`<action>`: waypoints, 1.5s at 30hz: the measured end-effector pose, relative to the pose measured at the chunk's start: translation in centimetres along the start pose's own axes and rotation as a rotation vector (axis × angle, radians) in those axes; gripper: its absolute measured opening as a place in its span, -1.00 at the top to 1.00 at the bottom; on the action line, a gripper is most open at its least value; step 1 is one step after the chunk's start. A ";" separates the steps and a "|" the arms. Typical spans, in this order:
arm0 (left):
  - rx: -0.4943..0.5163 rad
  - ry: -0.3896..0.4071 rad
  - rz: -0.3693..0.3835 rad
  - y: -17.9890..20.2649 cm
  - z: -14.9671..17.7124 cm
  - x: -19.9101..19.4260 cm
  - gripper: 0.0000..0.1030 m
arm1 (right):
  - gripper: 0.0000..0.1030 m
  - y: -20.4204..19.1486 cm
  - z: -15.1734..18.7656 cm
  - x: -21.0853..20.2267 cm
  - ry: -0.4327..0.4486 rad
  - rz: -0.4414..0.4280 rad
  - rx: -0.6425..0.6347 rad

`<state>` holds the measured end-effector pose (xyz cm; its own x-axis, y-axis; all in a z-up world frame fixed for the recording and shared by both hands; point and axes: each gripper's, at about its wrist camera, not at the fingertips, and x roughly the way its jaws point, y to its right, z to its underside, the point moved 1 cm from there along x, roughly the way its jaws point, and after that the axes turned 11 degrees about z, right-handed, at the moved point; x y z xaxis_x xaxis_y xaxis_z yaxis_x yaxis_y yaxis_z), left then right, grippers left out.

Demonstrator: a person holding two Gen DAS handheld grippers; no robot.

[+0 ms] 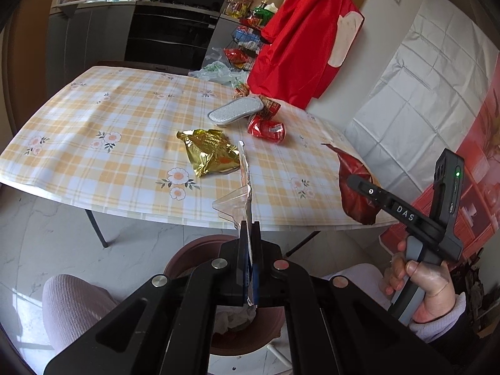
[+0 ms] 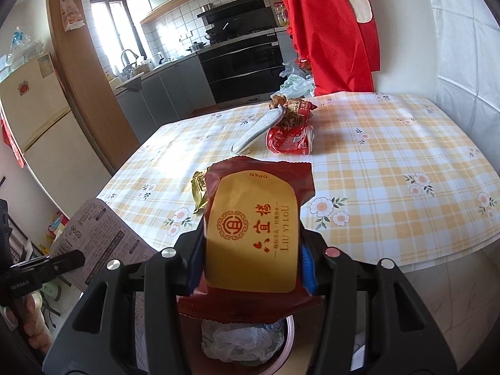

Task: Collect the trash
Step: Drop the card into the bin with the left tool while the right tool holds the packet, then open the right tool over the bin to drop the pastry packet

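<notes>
My left gripper [image 1: 249, 228] is shut on a flat blister pack [image 1: 245, 184] with a card back, seen edge-on; its printed card also shows in the right wrist view [image 2: 93, 234]. My right gripper [image 2: 250, 250] is shut on a dark red snack wrapper [image 2: 253, 218] with a yellow label, also visible in the left wrist view [image 1: 356, 184]. Both hold their items above a brown trash bin [image 1: 200, 250], [image 2: 289, 331] on the floor by the table's near edge. On the table lie a gold wrapper [image 1: 211, 153], a crushed red can [image 1: 267, 128], [image 2: 290, 140] and brown-red wrappers [image 2: 293, 109].
A grey insole [image 1: 234, 111], [image 2: 259, 131] lies next to the can on the checked tablecloth [image 1: 109, 131]. A red garment [image 1: 300, 37] hangs at the table's far right. Plastic bags [image 1: 218, 72] sit beyond the far edge. A table leg [image 1: 97, 228] stands at left; my knee [image 1: 72, 306] is below.
</notes>
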<state>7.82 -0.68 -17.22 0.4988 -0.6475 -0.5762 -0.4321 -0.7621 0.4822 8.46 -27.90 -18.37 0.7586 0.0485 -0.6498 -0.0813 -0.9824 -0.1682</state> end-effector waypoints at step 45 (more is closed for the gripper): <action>-0.079 0.209 -0.290 -3.1 -0.9 -3.9 -0.88 | -0.49 -6.4 3.5 -0.6 -0.104 -0.170 -0.218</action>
<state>7.91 4.18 -15.85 0.7384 -0.3862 -0.5529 -0.1949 -0.9070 0.3732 6.26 -21.00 -19.50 0.6785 0.2224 -0.7002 0.1904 -0.9737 -0.1248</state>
